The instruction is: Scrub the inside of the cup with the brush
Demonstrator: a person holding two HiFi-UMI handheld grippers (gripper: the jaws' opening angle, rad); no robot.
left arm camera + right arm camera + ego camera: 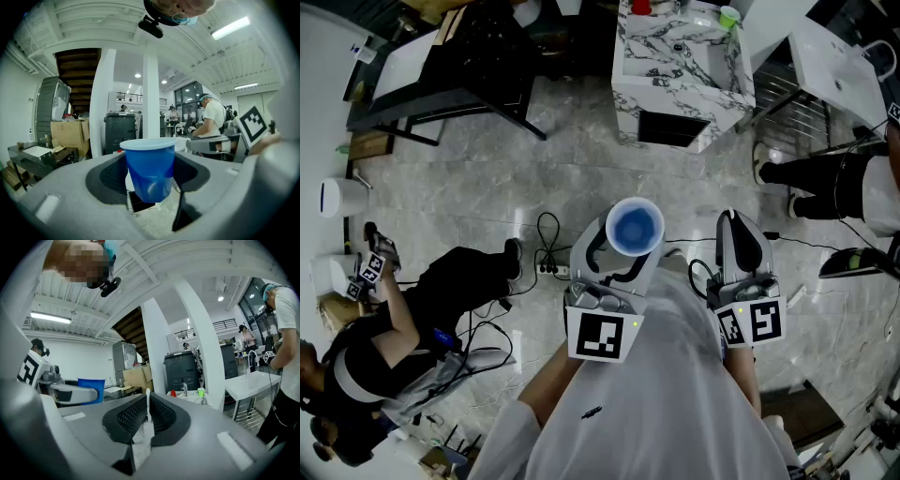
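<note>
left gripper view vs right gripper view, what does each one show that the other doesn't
Only the left gripper view shows, up close, the left tool with its jaws pressed on both sides of the blue cup.

Only the right gripper view shows the white brush pinched in the right tool, plus a small green cup on a counter behind.

Both show the blue cup, small at the right gripper view's left edge, and the dark bin beside a white column.
</note>
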